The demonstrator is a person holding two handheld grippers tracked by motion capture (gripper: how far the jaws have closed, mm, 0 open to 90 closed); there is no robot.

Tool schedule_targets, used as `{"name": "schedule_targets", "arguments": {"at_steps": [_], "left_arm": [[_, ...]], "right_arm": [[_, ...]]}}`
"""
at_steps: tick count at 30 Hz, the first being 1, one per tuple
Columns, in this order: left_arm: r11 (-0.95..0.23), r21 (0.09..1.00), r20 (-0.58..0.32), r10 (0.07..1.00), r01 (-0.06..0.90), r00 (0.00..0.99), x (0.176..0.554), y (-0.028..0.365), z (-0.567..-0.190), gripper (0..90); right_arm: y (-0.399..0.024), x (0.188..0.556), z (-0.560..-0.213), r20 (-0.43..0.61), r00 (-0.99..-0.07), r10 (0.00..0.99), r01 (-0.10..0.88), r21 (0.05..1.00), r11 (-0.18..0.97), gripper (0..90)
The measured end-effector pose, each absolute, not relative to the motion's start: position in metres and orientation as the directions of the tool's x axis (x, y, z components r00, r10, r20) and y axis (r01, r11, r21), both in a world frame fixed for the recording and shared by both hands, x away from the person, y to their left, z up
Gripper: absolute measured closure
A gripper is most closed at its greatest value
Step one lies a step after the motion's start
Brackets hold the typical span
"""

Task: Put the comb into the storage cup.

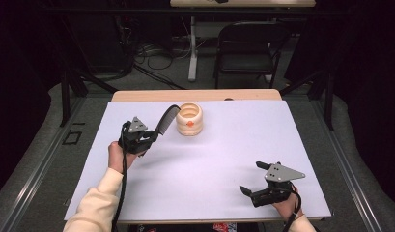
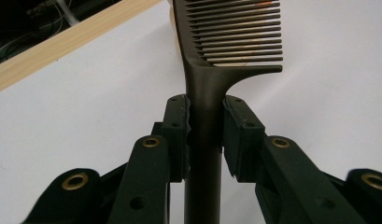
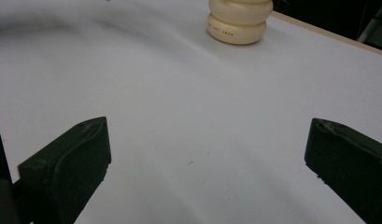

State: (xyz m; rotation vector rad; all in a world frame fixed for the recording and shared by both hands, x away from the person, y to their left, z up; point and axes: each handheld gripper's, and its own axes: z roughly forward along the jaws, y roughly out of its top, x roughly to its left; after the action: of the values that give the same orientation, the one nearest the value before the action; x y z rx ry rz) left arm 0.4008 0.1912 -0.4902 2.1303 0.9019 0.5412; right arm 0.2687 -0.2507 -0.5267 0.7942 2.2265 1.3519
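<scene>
My left gripper is shut on the handle of a black comb, held above the white table sheet at the left. The comb's toothed end reaches up and right, close to the rim of a cream ribbed cup. In the left gripper view both pads clamp the comb on its handle, and its teeth point right. My right gripper rests near the front right of the sheet, jaws wide apart with nothing between them. From the right gripper view the cup stands far ahead.
A wooden table edge borders the sheet at the back. Beyond it stand a black folding chair and cables on the floor. Metal rails run along both sides of the table.
</scene>
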Motion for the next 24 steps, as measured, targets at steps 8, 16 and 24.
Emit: {"name": "schedule_targets", "arguments": {"at_steps": [8, 16, 24], "left_arm": [[-0.456, 0.789, 0.089, 0.748, 0.412, 0.658, 0.4019, 0.1881, -0.4891, 72.4], [-0.436, 0.803, 0.082, 0.757, 0.407, 0.649, 0.4032, 0.1881, -0.4886, 72.4], [-0.423, 0.812, 0.075, 0.759, 0.402, 0.647, 0.4055, 0.1861, -0.4890, 72.4]], "right_arm": [[-0.2506, 0.2687, -0.5267, -0.056, -0.751, 0.658, 0.254, 0.895, 0.366, 0.0], [-0.2503, 0.2690, -0.5268, -0.056, -0.750, 0.659, 0.256, 0.894, 0.367, 0.0], [-0.2500, 0.2692, -0.5269, -0.056, -0.750, 0.659, 0.256, 0.894, 0.368, 0.0]]}}
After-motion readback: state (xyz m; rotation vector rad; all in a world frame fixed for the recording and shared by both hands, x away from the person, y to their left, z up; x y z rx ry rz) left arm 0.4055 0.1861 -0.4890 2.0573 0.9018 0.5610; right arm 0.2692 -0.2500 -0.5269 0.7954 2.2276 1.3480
